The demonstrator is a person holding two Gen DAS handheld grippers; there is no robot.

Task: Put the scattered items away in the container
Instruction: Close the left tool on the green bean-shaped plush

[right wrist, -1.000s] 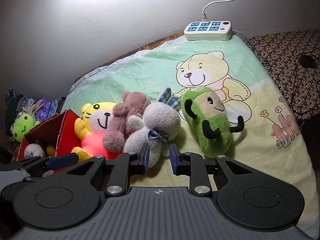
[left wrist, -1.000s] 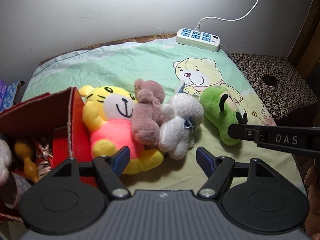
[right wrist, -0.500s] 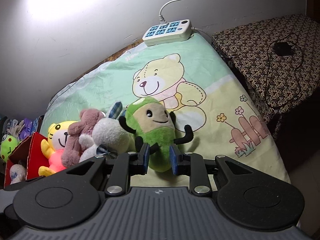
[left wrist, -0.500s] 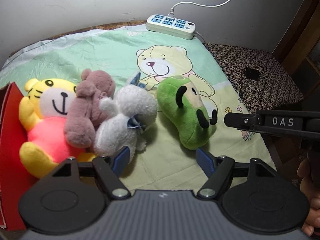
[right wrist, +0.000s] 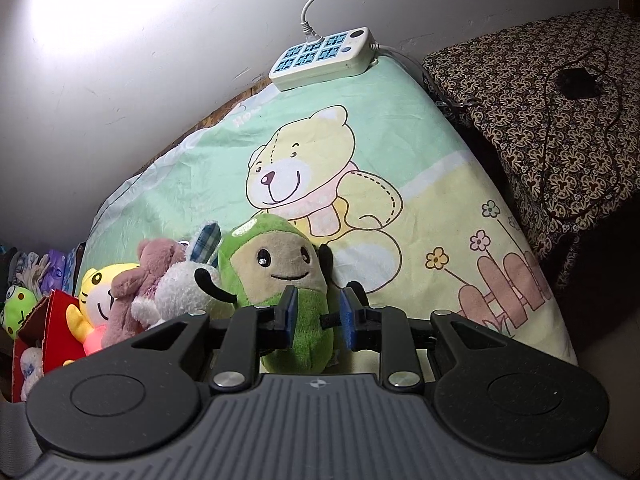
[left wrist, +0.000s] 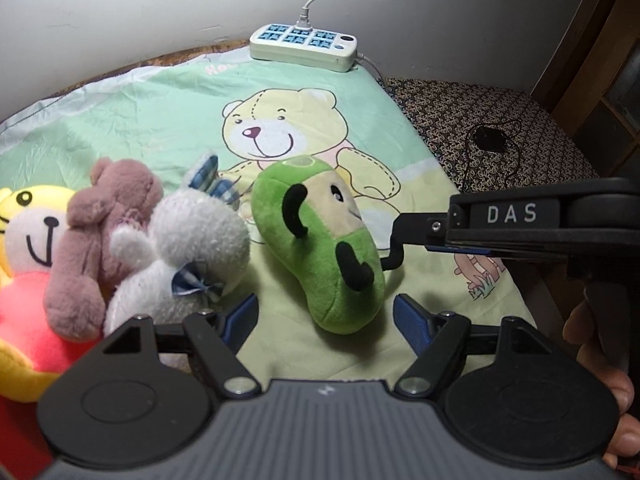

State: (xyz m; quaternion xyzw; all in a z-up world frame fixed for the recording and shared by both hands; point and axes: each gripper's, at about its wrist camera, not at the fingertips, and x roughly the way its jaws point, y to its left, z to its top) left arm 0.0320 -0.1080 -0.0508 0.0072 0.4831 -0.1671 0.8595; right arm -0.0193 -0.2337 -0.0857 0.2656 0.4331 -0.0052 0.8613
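A green plush (left wrist: 320,248) lies on the bear-print sheet (left wrist: 168,120), at the right end of a row of toys: white plush (left wrist: 192,248), brown bear (left wrist: 104,232) and yellow tiger (left wrist: 28,240). The left gripper (left wrist: 326,320) hovers just short of the green plush, jaws half open and empty. The right gripper (right wrist: 318,316), jaws narrow and gripping nothing, points at the green plush's lower body; in the left view its tip is at the toy's black arm. The red box (right wrist: 44,328) stands left of the tiger, toys inside. A power strip (left wrist: 302,46) rests at the sheet's far edge.
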